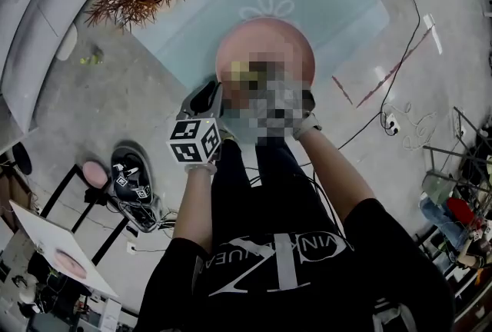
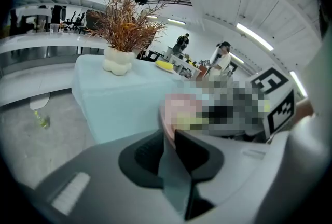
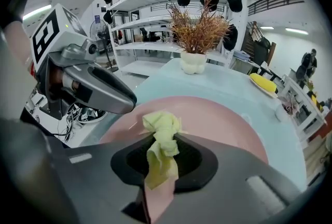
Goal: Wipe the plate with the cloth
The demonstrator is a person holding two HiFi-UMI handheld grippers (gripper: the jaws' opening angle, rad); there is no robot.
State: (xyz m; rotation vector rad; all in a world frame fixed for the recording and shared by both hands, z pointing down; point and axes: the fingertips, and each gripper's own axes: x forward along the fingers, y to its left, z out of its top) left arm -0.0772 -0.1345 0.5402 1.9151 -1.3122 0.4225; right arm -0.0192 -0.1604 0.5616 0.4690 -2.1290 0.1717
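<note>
Plate (image 1: 265, 46): pink, blue table (image 1: 338, 8) beyond it; near half masked by mosaic. Left gripper (image 2: 174, 137): clamped on plate's rim. Right gripper (image 3: 161, 153): pinching yellow cloth (image 3: 163, 124) over plate's face; contact unclear.

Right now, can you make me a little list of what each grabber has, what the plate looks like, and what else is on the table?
left gripper: shut on the plate's rim
right gripper: shut on the cloth
plate: pink and round, near the table's edge
cloth: yellow and bunched up, pressed to the plate's face
table: covered in light blue
plant: dried brown sprigs in a white vase, at the far end of the table
wiping: cloth on the plate, so it looks under way
</note>
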